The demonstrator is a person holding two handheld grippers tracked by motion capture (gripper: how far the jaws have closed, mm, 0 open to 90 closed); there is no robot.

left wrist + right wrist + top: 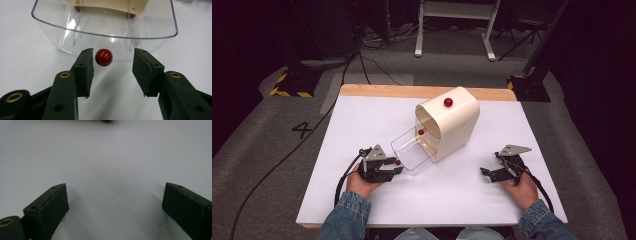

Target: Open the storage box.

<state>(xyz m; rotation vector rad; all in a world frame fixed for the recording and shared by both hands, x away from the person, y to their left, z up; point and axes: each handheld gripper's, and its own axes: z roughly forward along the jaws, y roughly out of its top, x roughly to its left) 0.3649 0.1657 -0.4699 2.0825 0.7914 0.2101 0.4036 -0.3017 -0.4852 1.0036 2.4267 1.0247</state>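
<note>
though clear and thin, drawer looks stiff, light, slick. best taken by red knob, between left gripper jaws, apart. right gripper spread wide, empty.

Floor: grey carpet, marked "4" at left
Far: white table frame
Light: dark surroundings

right gripper, jaws apart, white table

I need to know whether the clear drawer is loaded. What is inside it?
Through the clear drawer I see only its bare floor, with no loose thing in the pulled-out part. A red knob sits on its front. The cream box covers its back end, so that part is hidden.
</note>
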